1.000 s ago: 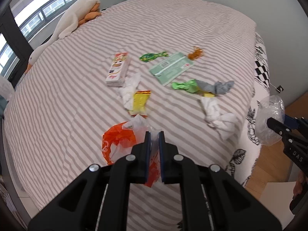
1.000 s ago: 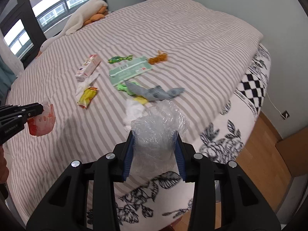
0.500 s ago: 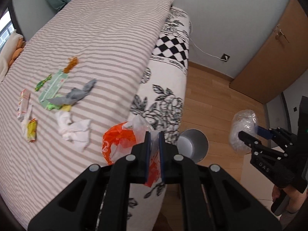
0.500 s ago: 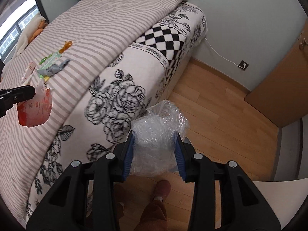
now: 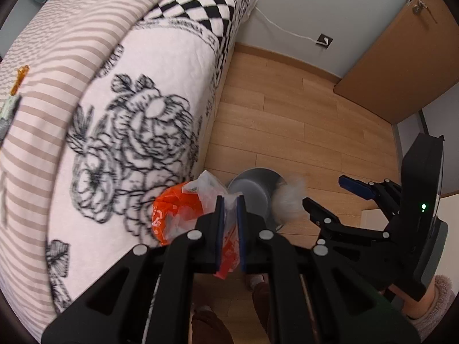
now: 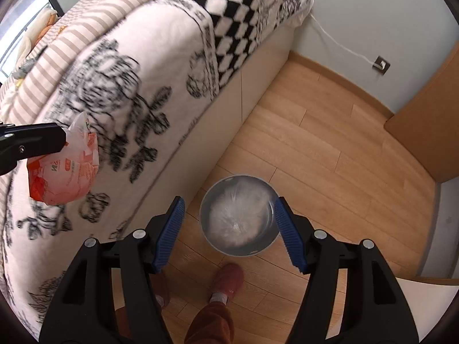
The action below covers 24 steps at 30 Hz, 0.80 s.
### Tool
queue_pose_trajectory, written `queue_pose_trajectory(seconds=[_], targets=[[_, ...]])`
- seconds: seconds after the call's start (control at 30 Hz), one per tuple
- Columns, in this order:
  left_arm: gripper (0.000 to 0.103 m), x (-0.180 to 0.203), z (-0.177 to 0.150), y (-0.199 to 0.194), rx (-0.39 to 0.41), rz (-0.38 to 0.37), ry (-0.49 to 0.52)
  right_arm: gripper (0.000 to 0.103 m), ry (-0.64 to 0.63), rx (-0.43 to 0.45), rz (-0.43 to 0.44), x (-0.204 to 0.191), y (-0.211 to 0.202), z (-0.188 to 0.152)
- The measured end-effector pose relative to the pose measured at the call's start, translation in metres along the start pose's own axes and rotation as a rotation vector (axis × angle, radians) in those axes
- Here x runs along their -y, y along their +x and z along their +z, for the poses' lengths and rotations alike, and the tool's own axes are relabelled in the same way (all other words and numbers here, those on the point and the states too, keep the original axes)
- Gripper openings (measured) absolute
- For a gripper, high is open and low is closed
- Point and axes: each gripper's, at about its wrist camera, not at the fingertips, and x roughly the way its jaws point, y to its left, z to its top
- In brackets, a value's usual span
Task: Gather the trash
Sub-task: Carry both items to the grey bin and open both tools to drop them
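Two grippers hung over the floor (image 6: 330,149) beside the bed (image 6: 160,57), both pointing steeply down toward a grey bin (image 6: 239,215) that stood on the boards close to the bed's side. Over the bin, the right gripper (image 6: 229,229) had just been opening; its blue pads (image 6: 169,230) stood wide apart with nothing pressed between them, and the clear plastic wad (image 6: 235,218), blurred, lay free of them within the bin's rim. From the left wrist view the same wad (image 5: 288,199) showed as a pale smear at the bin (image 5: 252,189) mouth, just ahead of the right gripper (image 5: 327,193). To the bed side of the bin, the left gripper (image 5: 228,223) was clenched on an orange-and-white bag (image 5: 178,215), which hung crumpled against the flowered bedcover, apart from the bin. Near the bin, a person's slippered foot (image 6: 226,282) stood on the floor.
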Motion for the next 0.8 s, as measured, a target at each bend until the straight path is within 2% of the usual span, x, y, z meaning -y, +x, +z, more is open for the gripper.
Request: queue_pose_trajectory(seconds=[0.2, 0.43, 0.5, 0.57, 0.63, 0.8], targets=[[0.009, 0.029, -0.002, 0.053, -0.043, -0.021, 0.047, 0.065, 0.06, -0.011, -0.026, 0.038, 0.021, -0.022], [0.013, 0.072, -0.003, 0.122, -0.026, -0.127, 0.117, 0.065, 0.169, -0.053, -0.079, 0.09, 0.041, -0.06], [0.021, 0.082, -0.003, 0.141, -0.04, -0.149, 0.13, 0.065, 0.187, -0.063, -0.091, 0.102, 0.048, -0.068], [0.056, 0.089, -0.002, 0.157, -0.05, -0.136, 0.143, 0.065, 0.205, -0.072, -0.102, 0.11, 0.052, -0.075], [0.07, 0.093, -0.004, 0.165, -0.04, -0.119, 0.151, 0.065, 0.217, -0.078, -0.114, 0.115, 0.055, -0.08], [0.07, 0.09, 0.0, 0.17, -0.089, -0.099, 0.139, 0.065, 0.217, -0.077, -0.129, 0.114, 0.048, -0.079]])
